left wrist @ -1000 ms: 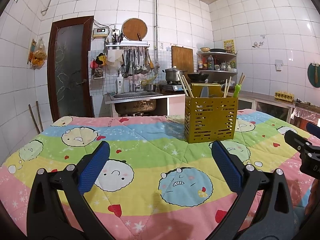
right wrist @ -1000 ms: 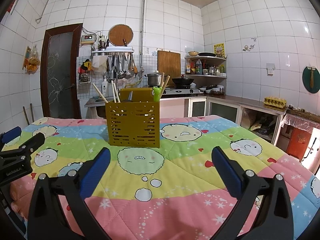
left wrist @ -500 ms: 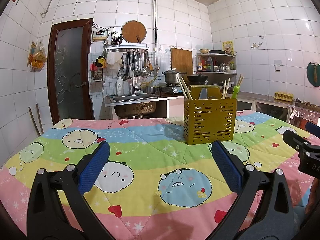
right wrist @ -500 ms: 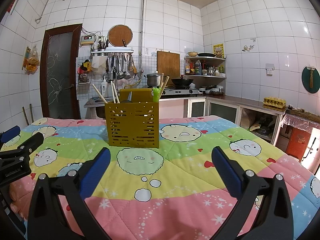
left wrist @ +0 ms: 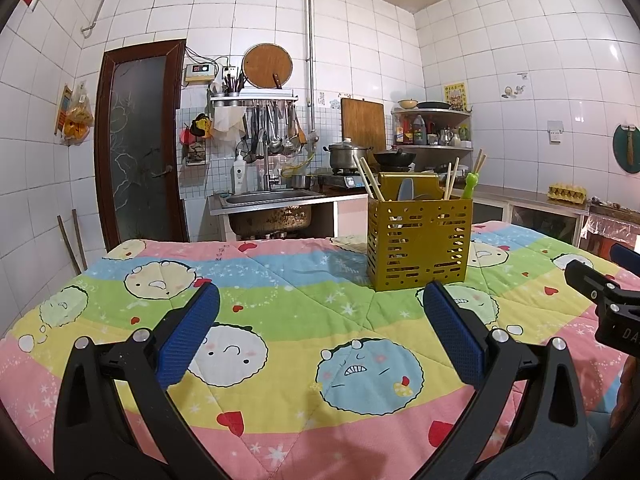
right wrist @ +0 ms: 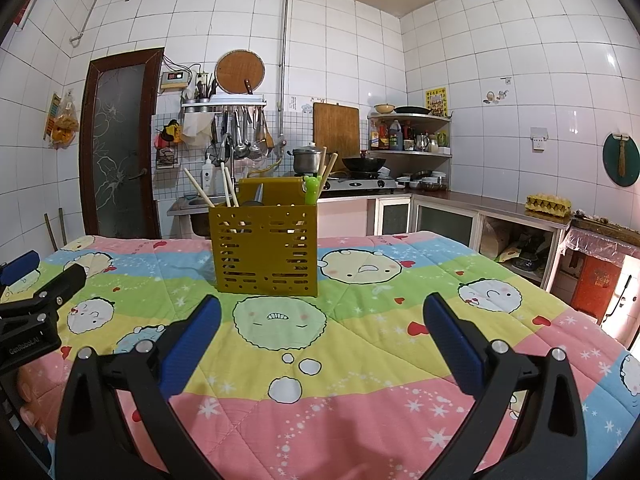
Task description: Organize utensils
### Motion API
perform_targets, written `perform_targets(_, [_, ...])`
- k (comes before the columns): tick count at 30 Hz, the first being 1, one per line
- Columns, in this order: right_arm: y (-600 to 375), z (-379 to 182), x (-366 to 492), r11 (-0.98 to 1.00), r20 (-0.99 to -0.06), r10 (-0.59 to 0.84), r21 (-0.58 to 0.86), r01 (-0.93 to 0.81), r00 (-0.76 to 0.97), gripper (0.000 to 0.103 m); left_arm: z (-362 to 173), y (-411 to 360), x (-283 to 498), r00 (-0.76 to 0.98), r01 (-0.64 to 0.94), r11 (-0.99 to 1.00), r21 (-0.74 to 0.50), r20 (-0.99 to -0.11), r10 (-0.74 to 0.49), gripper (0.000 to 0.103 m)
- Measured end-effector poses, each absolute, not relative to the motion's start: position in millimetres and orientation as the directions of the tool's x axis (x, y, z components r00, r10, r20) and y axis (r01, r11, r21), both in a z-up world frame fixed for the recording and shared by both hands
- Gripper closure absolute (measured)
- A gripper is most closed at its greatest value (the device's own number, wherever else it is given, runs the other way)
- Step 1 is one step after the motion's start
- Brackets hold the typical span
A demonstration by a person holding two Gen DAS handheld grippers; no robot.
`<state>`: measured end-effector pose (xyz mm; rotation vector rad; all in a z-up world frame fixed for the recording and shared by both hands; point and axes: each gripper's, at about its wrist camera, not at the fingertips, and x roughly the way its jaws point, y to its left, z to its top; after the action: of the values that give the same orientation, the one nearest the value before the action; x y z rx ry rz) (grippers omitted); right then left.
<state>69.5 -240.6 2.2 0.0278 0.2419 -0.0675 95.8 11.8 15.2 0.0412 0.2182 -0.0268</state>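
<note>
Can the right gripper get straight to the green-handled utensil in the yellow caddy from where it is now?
Probably yes. The right gripper is open and empty, and only bare quilt lies before the yellow caddy. The green-handled utensil sticks up above its rim, with chopsticks close behind.

My left gripper (right wrist: 30,316) reads "GenRobot.AI"; my right gripper (left wrist: 612,308) shows only "DA", the rest cut off.

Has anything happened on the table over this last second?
Barely. Both views lifted slightly toward the yellow utensil caddy. Nothing was grabbed or released. The left hand-held gripper and right hand-held gripper remain open, and the caddy stays put with its chopsticks.
</note>
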Motion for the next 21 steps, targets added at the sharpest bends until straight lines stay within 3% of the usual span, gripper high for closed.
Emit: perform_targets(21, [-240.7, 1.7, 69.0, 0.997, -0.239, -0.063, 0.019, 0.07, 0.969, 0.004, 19.0, 11.3, 95.5, 0.977, 0.032, 0.999, 0.041, -0.21, -0.023, 0.005])
